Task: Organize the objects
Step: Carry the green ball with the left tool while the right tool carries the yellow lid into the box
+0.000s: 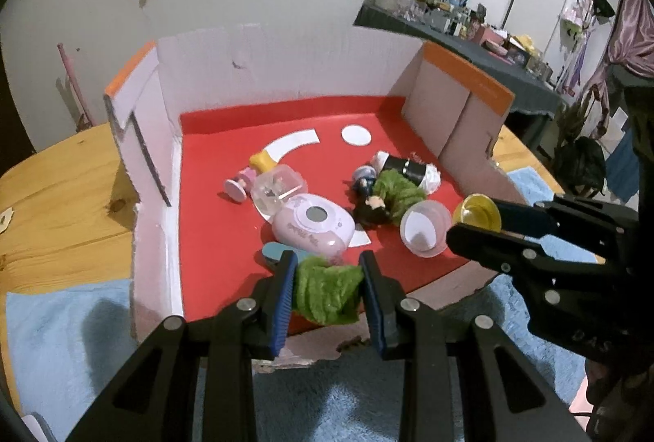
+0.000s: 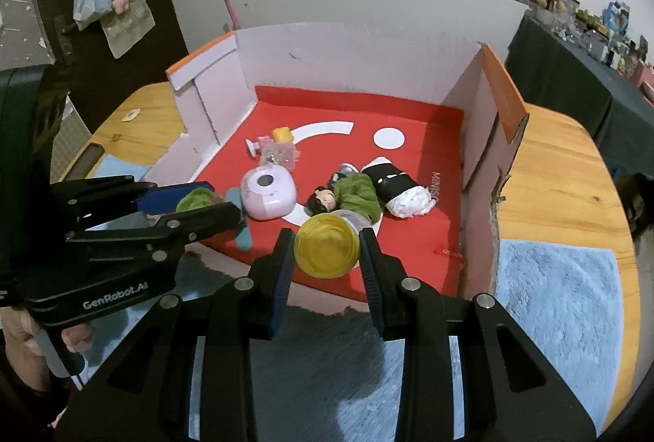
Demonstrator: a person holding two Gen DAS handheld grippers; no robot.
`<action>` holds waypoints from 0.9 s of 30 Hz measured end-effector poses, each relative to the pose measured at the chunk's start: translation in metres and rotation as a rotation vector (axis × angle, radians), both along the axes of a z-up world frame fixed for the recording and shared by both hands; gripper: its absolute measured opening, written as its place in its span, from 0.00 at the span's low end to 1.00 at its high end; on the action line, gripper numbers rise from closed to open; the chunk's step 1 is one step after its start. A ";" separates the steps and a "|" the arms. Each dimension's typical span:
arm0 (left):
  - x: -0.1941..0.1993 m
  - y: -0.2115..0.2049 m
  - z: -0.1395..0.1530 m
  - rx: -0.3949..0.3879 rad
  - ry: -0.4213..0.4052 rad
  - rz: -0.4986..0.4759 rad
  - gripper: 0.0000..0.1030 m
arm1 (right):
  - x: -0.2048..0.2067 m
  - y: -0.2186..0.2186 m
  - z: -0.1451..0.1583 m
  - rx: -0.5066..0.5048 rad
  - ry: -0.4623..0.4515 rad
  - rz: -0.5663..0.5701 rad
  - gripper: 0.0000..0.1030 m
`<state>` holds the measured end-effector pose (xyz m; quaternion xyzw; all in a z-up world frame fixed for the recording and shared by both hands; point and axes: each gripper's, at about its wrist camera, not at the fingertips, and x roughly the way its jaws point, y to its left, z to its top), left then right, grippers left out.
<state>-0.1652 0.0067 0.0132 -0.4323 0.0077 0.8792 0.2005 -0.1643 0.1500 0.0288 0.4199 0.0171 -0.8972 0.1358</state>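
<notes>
My left gripper [image 1: 327, 274] is shut on a green fuzzy cloth [image 1: 325, 289] over the near edge of the red-floored cardboard box [image 1: 229, 237]. My right gripper [image 2: 327, 250] is shut on a yellow capsule half [image 2: 327, 244], just above the box's front; it also shows in the left wrist view [image 1: 476, 215]. Inside the box lie a pink round case [image 1: 312, 227], a clear capsule half [image 1: 423, 229], a doll wrapped in green cloth [image 1: 388, 195], a black-and-white bundle [image 1: 408, 170], a clear pink bottle [image 1: 278, 184] and a light blue flat stick [image 2: 244, 229].
The box stands on a wooden table [image 2: 560, 172] with a pale blue fluffy mat [image 2: 560, 299] under its front. Box walls rise at the left [image 1: 139, 139], back and right [image 1: 462, 107]. A cluttered dark shelf [image 1: 470, 33] stands far right.
</notes>
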 end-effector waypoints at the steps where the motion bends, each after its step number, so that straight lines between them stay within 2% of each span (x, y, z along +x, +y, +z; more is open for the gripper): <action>1: -0.001 0.001 -0.002 -0.004 -0.003 -0.003 0.32 | -0.002 0.000 -0.001 0.001 -0.005 0.000 0.29; 13: -0.008 0.003 -0.005 0.005 -0.009 -0.007 0.32 | -0.016 0.000 -0.023 -0.007 -0.079 0.012 0.29; 27: -0.024 0.007 -0.009 0.017 -0.005 0.012 0.32 | -0.028 0.002 -0.030 -0.014 -0.091 0.008 0.29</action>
